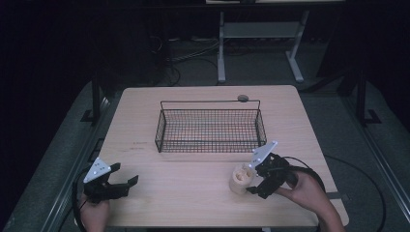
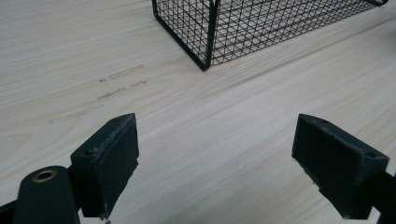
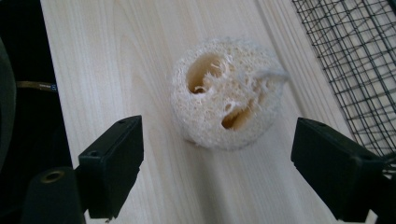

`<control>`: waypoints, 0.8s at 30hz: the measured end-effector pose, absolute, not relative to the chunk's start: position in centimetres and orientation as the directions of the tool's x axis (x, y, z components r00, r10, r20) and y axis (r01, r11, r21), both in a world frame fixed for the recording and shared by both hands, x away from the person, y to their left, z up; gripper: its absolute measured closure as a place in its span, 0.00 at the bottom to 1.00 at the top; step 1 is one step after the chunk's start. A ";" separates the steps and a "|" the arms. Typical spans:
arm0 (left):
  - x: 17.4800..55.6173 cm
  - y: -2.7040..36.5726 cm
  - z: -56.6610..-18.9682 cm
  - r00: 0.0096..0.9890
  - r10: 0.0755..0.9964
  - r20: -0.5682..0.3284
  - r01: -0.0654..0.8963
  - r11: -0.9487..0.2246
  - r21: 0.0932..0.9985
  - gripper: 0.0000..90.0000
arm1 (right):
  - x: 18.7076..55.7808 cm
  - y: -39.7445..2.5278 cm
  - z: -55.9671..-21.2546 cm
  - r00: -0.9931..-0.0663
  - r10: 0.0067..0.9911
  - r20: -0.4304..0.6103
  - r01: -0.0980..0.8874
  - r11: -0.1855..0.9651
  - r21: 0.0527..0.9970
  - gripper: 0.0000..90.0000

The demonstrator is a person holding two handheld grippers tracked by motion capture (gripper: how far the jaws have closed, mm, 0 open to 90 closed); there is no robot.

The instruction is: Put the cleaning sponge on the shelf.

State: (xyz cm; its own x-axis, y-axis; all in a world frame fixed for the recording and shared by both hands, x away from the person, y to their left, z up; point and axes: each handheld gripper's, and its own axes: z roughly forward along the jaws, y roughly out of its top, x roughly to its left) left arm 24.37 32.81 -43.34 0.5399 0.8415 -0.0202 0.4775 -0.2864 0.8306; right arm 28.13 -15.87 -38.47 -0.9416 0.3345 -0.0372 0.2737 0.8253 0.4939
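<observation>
loofah (image 3: 227,93) stands upright (holes up) before spread right tongs (image 3: 217,175).

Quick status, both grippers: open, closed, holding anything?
Left gripper: open, holding nothing.
Right gripper: open, holding nothing, jaws either side of the loofah sponge.

Pale loofah sponge (image 3: 227,95) (holes facing up), upright on table (image 1: 193,193), near wire basket (image 1: 211,126)

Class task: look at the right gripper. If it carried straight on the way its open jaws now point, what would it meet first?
Most likely the loofah sponge, standing on the table just ahead of the right gripper, centred between its open jaws. The wire basket lies off to one side.
</observation>
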 end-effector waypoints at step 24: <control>24.3 33.0 -43.4 0.536 0.844 -0.024 0.478 -0.280 0.833 0.15 | 29.9 -12.5 -39.1 -0.955 0.292 -0.057 0.249 0.891 0.379 0.32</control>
State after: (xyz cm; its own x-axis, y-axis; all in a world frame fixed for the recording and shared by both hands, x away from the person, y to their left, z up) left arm 24.34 32.97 -43.37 0.5362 0.8437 -0.0237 0.4777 -0.2802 0.8326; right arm 29.86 -12.54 -39.08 -0.9548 0.2916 -0.0571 0.2495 0.8912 0.3788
